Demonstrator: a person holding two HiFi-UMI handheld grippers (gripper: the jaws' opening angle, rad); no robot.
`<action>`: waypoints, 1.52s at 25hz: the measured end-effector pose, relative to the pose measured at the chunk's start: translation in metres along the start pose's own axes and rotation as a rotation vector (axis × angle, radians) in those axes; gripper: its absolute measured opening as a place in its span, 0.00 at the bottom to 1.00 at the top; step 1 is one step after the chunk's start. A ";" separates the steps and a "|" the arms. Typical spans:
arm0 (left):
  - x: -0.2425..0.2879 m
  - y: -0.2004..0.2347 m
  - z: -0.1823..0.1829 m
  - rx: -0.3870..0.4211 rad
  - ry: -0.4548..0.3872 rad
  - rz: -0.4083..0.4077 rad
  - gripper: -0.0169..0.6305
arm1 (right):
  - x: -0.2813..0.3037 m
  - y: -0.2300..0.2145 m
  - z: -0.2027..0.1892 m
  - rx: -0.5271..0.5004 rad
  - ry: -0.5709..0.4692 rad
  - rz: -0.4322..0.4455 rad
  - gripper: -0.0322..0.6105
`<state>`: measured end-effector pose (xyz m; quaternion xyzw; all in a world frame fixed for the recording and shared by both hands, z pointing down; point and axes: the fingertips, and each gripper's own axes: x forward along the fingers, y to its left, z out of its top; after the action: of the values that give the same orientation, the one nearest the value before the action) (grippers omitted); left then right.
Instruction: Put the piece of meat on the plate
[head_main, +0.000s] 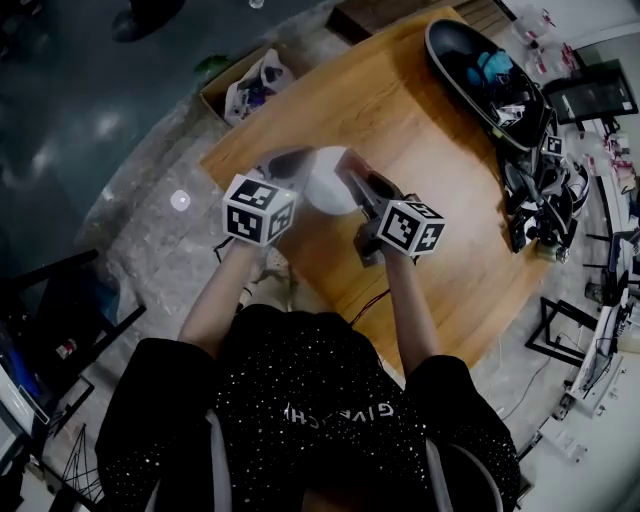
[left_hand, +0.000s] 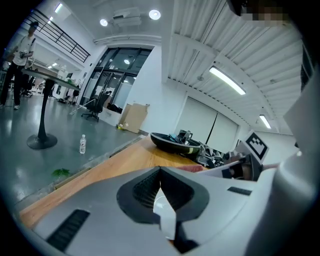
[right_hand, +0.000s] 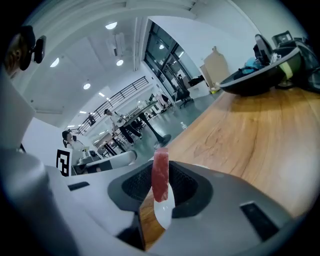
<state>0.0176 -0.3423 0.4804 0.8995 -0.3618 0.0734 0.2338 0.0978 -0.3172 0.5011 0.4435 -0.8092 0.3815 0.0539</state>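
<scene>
Half done: right gripper (right_hand: 161, 166) fingers pinch the raw meat strip (right_hand: 160, 177) just over the white plate (head_main: 325, 188); release remains. Left gripper (left_hand: 160, 170) fingers closed together, empty.

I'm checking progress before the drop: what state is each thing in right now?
right gripper: shut on the piece of meat.
piece of meat: upright, held over the plate, not on it.
plate: on the table, visible part bare.
left gripper: shut, empty.
</scene>
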 end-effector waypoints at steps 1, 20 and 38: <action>0.002 0.000 -0.002 0.003 -0.001 0.000 0.04 | 0.002 -0.005 -0.003 0.018 0.011 0.000 0.20; 0.011 -0.001 -0.039 -0.063 0.032 0.060 0.04 | 0.025 -0.027 -0.044 0.461 0.154 0.057 0.20; 0.009 0.005 -0.054 -0.079 0.072 0.090 0.04 | 0.038 -0.043 -0.061 0.721 0.177 -0.006 0.20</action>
<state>0.0225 -0.3252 0.5323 0.8691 -0.3961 0.1018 0.2783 0.0922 -0.3161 0.5845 0.4016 -0.6138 0.6787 -0.0346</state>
